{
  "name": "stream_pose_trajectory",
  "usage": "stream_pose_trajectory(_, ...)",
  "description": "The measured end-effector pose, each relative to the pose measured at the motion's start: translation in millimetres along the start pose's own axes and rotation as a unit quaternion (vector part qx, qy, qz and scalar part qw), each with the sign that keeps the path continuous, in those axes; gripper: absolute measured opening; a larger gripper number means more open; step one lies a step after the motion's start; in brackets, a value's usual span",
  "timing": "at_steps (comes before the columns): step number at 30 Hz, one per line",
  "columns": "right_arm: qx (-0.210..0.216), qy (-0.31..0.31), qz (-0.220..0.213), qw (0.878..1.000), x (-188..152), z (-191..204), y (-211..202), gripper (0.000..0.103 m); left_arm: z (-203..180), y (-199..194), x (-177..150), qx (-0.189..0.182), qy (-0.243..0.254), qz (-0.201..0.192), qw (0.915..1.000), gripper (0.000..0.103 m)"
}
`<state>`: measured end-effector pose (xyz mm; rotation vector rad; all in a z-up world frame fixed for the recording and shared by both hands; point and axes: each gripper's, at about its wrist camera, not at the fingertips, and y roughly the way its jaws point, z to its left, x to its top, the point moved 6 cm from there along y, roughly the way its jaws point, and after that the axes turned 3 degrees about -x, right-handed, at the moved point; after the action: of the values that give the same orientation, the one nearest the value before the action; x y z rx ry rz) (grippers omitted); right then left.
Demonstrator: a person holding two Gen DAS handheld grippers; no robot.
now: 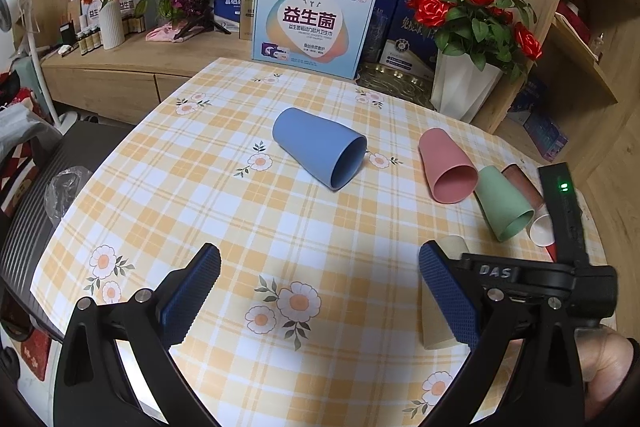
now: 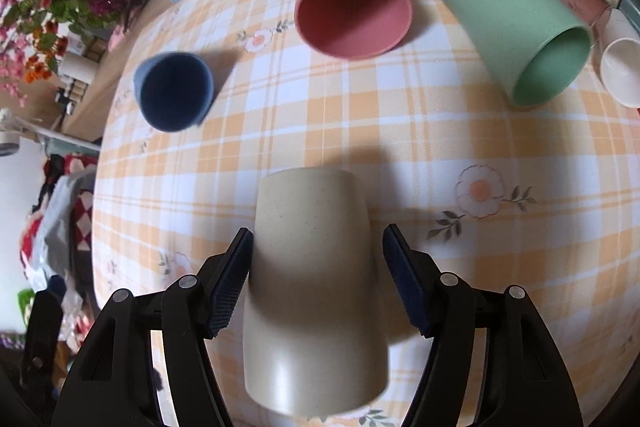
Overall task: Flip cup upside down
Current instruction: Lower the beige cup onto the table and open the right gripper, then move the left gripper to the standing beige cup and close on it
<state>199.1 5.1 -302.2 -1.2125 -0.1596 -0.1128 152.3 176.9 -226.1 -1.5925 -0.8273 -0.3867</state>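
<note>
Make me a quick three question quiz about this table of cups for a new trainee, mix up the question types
1. True or false: the blue cup stands upright on the checked tablecloth.
2. Which cup sits between the fingers of the right gripper? A) the pink cup B) the beige cup C) the green cup
3. Fill in: the left gripper holds ____.

Key
1. False; it lies on its side.
2. B; the left finger touches it, while a gap shows on the right side, so it is not clamped.
3. Nothing; its jaws are wide open over bare cloth.
</note>
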Motion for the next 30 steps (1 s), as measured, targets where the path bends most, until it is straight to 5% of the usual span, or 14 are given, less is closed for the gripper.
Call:
stream_pose_trajectory(3,0.006,-0.017,-0.011,1.0,-2.1,-6.4,-21.4,0.071,-7.2,-2.4,1.1,-0.021,0.005,0.004,0.9998,0.097)
stream_pose_trajectory(6,0.004,-0.058,-0.05,0.997,-4.2,-19.2,-53.5,0.089,-19.1,-2.7,0.4,-0.04,0.019,0.011,0.999,0.097)
stream_pose_trajectory(20,-0.033,-0.001,-0.186,0.982,-9.9,-164.6,-134.6,0.089,-98.5,55.2,-10.9,-0.11,0.021,0.118,0.9866,0.087)
stream_pose_trajectory(30,-0.1,0.006,-0.195,0.976,-8.2,-225.9,-149.0,0.089,-148.6,129.0,-22.4,-0.146,-0.044,0.224,0.9626,0.07)
